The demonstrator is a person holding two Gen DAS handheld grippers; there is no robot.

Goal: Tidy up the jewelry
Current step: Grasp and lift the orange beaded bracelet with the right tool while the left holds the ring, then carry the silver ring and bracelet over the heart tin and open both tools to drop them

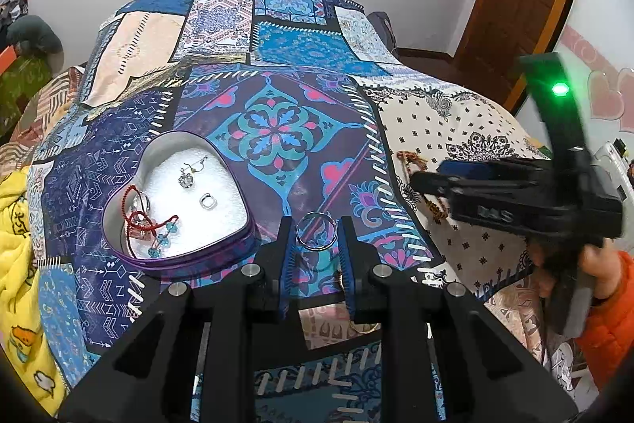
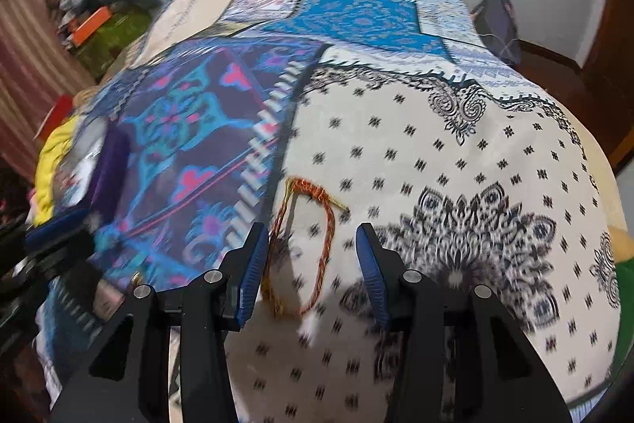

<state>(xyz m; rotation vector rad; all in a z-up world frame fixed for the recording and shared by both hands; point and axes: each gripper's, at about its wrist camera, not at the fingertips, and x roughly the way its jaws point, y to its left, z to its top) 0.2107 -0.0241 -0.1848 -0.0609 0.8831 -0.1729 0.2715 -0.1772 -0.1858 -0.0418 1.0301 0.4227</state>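
The left gripper (image 1: 316,232) pinches a silver bangle (image 1: 316,230) between its fingertips, held upright just to the right of the heart-shaped tin (image 1: 119,213) on the patchwork bedspread (image 1: 277,38). Inside the tin lie a red cord necklace (image 1: 136,209), a crystal pendant (image 1: 186,179) and a small ring (image 1: 207,201). The right gripper (image 2: 311,256) stands wide apart above a braided orange bracelet (image 2: 305,244), which lies on the cream patch between its fingers, untouched.
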